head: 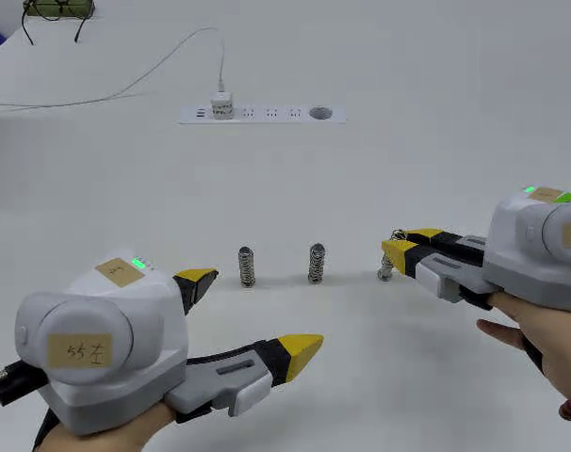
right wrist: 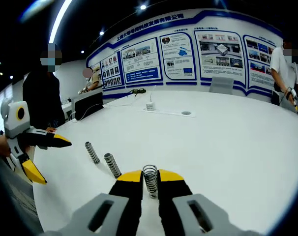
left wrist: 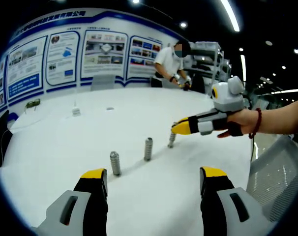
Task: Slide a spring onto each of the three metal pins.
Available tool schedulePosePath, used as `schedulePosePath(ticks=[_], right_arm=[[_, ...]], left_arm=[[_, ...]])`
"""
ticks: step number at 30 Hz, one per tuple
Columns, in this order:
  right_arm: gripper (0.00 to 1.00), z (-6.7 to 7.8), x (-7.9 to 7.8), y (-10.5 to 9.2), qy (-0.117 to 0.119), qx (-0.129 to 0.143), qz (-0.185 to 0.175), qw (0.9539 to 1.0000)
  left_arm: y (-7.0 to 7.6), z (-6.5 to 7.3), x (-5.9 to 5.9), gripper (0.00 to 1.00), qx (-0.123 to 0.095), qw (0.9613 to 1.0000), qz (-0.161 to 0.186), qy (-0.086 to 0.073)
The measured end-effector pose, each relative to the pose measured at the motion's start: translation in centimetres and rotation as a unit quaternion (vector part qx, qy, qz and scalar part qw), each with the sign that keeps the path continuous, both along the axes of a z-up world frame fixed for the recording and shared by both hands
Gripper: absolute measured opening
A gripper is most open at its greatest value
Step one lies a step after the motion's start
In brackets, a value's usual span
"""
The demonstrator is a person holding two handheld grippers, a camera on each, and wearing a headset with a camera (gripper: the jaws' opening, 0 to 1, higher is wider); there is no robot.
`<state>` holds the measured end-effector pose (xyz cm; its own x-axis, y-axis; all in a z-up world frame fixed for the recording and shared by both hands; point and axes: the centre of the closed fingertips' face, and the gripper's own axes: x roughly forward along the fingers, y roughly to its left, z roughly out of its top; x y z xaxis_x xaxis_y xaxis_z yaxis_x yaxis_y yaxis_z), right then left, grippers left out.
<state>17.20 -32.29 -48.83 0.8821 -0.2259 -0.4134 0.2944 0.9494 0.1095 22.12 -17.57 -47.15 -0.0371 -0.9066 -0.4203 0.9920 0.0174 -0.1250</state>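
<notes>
Two springs stand upright on pins on the white table, one (head: 247, 266) on the left and one (head: 317, 263) in the middle. A third spring (head: 387, 267) stands at the right end of the row. My right gripper (head: 399, 247) is shut on that spring's upper part. In the right gripper view this spring (right wrist: 150, 173) sits between the yellow tips of the right gripper (right wrist: 150, 178); whether a pin is inside it is hidden. My left gripper (head: 250, 314) stands open near the table's front, short of the row, holding nothing. In the left gripper view the left gripper (left wrist: 153, 173) faces the left spring (left wrist: 114, 162).
A white power strip (head: 262, 114) with a charger and cable lies at the back of the table. A dark green object (head: 57, 8) sits at the far left corner. A person (left wrist: 171, 64) works at the far side. A grey chair (left wrist: 277, 167) stands beside the table.
</notes>
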Motion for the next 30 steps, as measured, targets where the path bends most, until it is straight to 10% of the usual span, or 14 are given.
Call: schedulePosePath(ticks=[15,30], right_arm=[[0.13,-1.9,-0.2,0.5,0.023,0.011,-0.003,0.9997],[0.26,-0.4,-0.3,1.3,0.001,0.031,-0.009,0.9995]], left_arm=[[0.2,-0.2,0.4,0.76,0.006,1.0,0.003,-0.003],[0.4,-0.4,1.4,0.74,0.02,0.9996,0.005,-0.021]])
